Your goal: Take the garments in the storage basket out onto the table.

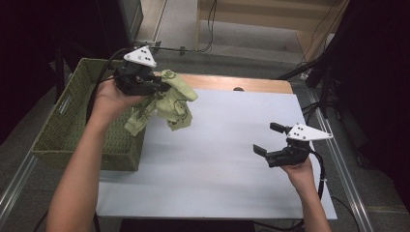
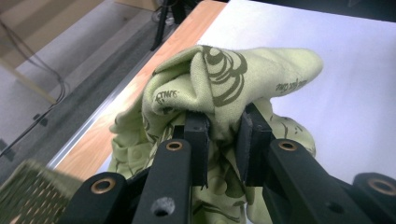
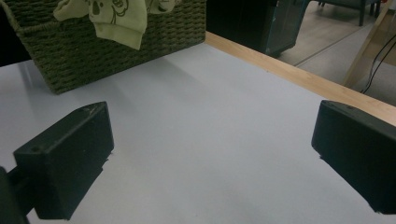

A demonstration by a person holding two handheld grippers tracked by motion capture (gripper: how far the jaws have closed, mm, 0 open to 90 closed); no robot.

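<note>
**Left tongs lift a green cloth by the basket**

The left tongs [image 1: 162, 87] are clamped on a bunched pale-green printed cloth [image 1: 171, 101], held above the tabletop [image 1: 222, 159] at about 10 o'clock, just beside the woven basket [image 1: 63, 125]. The right tongs [image 1: 268, 140], at 4 o'clock, gape wide with nothing between them.

The left hand-held gripper [image 1: 157, 87] holds a pale green printed garment [image 1: 169, 104] lifted above the white table [image 1: 217, 159], just beside the woven green basket [image 1: 63, 125] at the table's left edge. The right hand-held gripper [image 1: 268, 140] hovers with jaws spread apart, well away near the table's right side.
</note>
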